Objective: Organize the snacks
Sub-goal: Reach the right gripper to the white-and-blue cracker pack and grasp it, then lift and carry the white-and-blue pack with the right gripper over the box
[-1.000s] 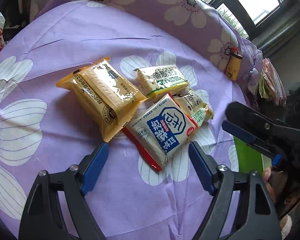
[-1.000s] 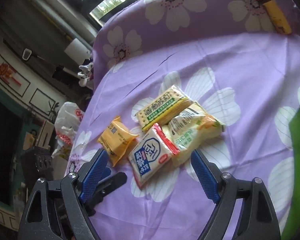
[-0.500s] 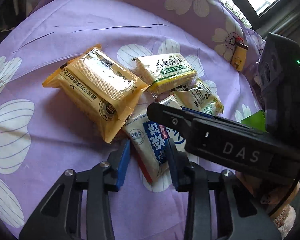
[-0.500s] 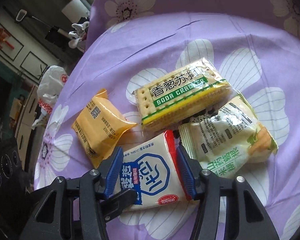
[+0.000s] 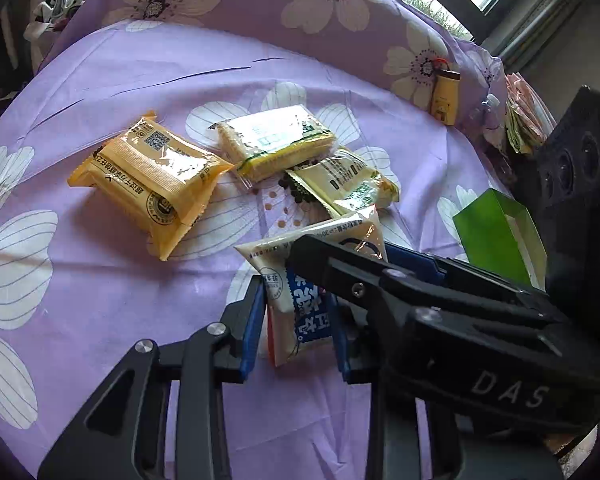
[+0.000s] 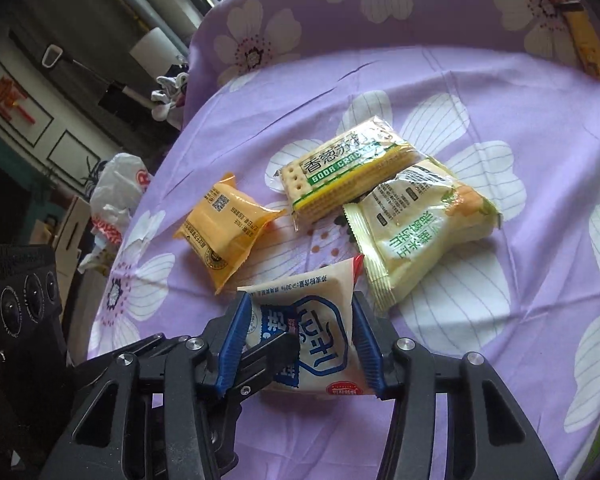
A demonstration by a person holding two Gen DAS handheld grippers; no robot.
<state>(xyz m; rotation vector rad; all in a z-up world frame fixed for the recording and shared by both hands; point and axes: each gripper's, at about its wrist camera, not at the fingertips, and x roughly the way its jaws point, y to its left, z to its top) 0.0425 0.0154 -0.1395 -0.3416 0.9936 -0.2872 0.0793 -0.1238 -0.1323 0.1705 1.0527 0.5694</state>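
Note:
A white-and-blue snack packet (image 5: pixel 332 236) (image 6: pixel 320 292) is tilted up off the purple flowered cloth (image 5: pixel 100 280), with both grippers on it. My left gripper (image 5: pixel 296 298) has its blue pads pressed on the packet's two sides, its jaws still closing. My right gripper (image 6: pixel 300 308) squeezes the same packet across its width, jaws also closing. One of its black fingers (image 5: pixel 340 268) crosses the left wrist view over the packet. Behind lie an orange packet (image 5: pixel 152 184) (image 6: pixel 224 232), soda crackers (image 5: pixel 276 144) (image 6: pixel 348 172) and a pale yellow-green packet (image 5: pixel 344 184) (image 6: pixel 420 224).
A green open box (image 5: pixel 496 232) stands at the cloth's right edge, beside a black speaker (image 5: pixel 580 152). A small yellow item (image 5: pixel 446 96) rests against the flowered cushion at the back. A white plastic bag (image 6: pixel 116 192) lies off the left edge.
Both grippers moved in from wide open and closed on the white-and-blue packet. The packet has come away from the other snacks toward me and tilted up.

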